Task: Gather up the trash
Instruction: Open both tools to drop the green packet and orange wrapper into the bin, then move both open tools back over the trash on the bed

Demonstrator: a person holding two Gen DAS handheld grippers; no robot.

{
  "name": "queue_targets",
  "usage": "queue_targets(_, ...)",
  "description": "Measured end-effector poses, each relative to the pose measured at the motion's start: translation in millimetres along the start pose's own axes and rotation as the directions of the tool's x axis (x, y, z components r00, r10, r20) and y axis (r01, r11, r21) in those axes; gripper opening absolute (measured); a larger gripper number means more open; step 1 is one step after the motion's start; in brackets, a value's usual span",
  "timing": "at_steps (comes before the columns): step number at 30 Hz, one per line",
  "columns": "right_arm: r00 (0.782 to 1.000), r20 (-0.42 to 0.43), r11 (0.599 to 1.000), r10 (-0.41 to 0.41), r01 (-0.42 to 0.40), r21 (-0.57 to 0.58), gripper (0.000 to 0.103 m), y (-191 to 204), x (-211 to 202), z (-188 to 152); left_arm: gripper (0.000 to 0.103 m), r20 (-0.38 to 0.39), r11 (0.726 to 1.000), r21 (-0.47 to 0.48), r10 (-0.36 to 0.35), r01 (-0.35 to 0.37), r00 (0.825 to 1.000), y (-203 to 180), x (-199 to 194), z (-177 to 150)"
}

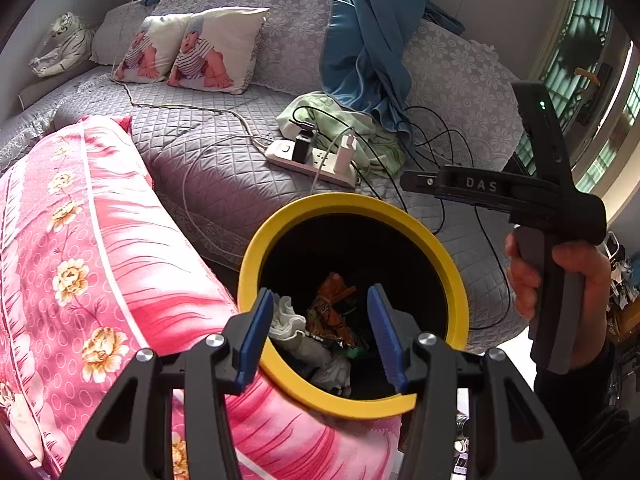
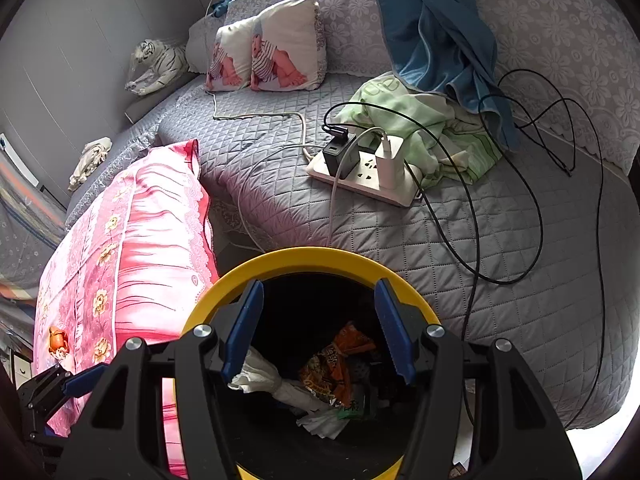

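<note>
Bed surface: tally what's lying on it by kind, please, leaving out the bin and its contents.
Printed square pillows: 2
Pink floral pillow: 1
Toy tiger: 1
Power strip: 1
Chargers plugged into it: 2
Green cloth: 1
Blue cloth: 1
Total: 9

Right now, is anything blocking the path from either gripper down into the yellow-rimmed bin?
Nothing visible. Both the left gripper and the right gripper hang open and empty over the bin; its mouth is uncovered, with tissue and an orange wrapper already inside.
</note>
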State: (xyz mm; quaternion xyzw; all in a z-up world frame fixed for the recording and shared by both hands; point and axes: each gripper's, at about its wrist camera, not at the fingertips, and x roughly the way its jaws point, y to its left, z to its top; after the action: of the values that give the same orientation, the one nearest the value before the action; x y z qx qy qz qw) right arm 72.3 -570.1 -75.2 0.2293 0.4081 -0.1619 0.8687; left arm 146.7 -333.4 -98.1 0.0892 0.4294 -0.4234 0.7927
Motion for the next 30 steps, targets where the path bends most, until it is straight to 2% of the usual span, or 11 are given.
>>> queue_targets(9,0.999,-0.005,0.996,0.052,-0.052,-0.069,0.055,42.5,-6.5,0.9,0.047,0.052,0.997,-0.051,0.067,-0.064,0.996,36.6,-40.7,-3.6)
queue_targets(15,0.993,-0.021,0.983,0.112,-0.114,-0.143,0.055,86.0,-7.9,-3.3,0.05,0.09,0.986,-0.104,0.142,-0.133,0.986,76.2,-76.6,-12.8)
queue_targets(18,0.989,-0.04,0.971,0.145,-0.15,-0.185,0.055,110.8,-6.3,-7.8,0.051,0.101,0.973,-0.132,0.205,-0.191,0.974,99.7,-93.6,-20.0)
queue_targets(24,0.971,-0.091,0.936,0.221,-0.237,-0.259,0.056,167.2,-0.4,-22.0,0.053,0.094,0.929,-0.24,0.31,-0.281,0.946,161.1,-131.9,-37.0)
queue_targets(30,0.94,-0.173,0.88,0.293,-0.336,-0.335,0.056,231.1,10.0,-43.9,0.057,0.08,0.869,-0.313,0.427,-0.384,0.901,216.0,-169.6,-59.7)
